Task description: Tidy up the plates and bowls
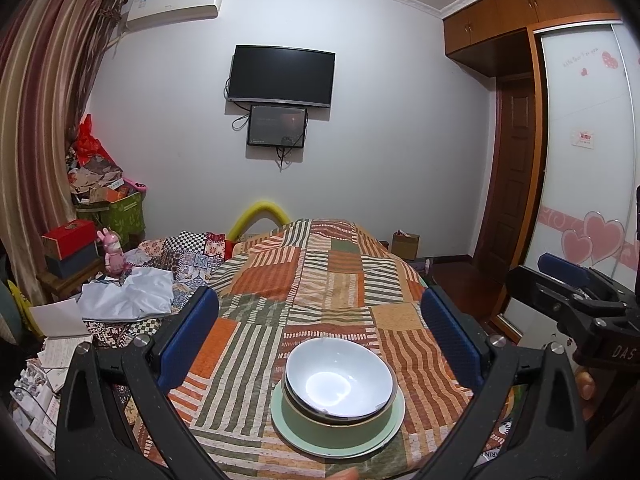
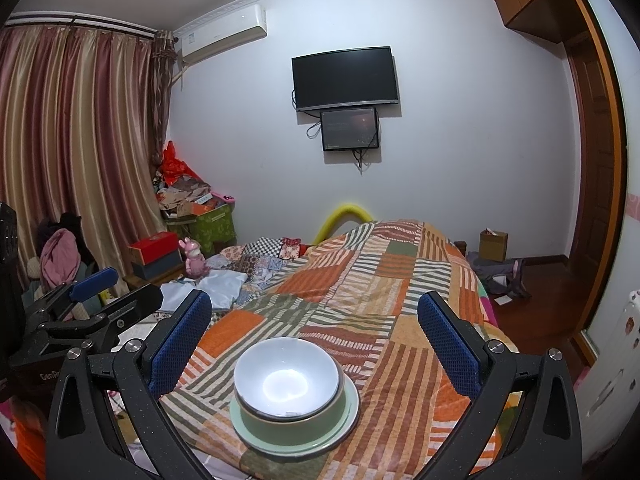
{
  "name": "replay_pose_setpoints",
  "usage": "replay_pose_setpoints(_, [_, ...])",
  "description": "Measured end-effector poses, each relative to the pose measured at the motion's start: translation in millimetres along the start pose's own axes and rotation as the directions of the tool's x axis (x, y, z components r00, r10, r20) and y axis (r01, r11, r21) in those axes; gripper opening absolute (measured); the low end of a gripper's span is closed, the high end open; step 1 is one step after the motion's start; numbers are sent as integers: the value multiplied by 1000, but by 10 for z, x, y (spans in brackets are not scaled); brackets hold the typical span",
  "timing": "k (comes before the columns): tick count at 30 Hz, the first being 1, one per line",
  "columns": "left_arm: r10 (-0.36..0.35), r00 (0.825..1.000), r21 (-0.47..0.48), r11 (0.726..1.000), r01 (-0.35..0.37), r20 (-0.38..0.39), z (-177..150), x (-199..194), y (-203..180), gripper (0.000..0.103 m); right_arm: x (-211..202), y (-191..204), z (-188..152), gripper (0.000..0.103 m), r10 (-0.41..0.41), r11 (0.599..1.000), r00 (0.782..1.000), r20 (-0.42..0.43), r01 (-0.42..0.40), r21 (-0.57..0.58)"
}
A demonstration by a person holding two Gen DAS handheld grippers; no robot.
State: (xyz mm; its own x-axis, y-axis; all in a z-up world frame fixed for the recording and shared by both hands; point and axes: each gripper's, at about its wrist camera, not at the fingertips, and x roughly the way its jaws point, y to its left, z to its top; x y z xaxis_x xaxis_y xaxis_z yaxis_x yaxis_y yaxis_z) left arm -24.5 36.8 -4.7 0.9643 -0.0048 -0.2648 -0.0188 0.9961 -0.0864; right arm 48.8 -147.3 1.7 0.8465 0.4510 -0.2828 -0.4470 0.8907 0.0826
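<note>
A white bowl sits nested in a green bowl, which stands on a pale green plate on the patchwork cloth. The same stack shows in the right wrist view: white bowl, green bowl, plate. My left gripper is open and empty, held above and just behind the stack. My right gripper is open and empty, also above the stack. Each gripper shows in the other's view: the right one, the left one.
The patchwork-covered surface stretches away toward the wall. White fabric, papers and boxes lie at the left, with a pink rabbit figure. A wardrobe stands at the right; a cardboard box sits on the floor.
</note>
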Motion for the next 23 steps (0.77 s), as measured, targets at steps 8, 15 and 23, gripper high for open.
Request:
replay_pose_setpoints(8, [-12, 1000, 6, 1000, 12, -3, 2, 2, -6, 103, 9, -11, -9, 103, -3, 1000, 1000, -3, 3, 1])
replay_pose_setpoints(15, [-15, 1000, 5, 1000, 15, -4, -3, 9, -4, 103, 25, -19, -12, 103, -4, 1000, 1000, -8, 4, 0])
replay_pose_setpoints(23, [-23, 1000, -3, 1000, 23, -15, -5, 33, 18, 103, 45, -4, -24, 103, -5, 1000, 1000, -13, 5, -4])
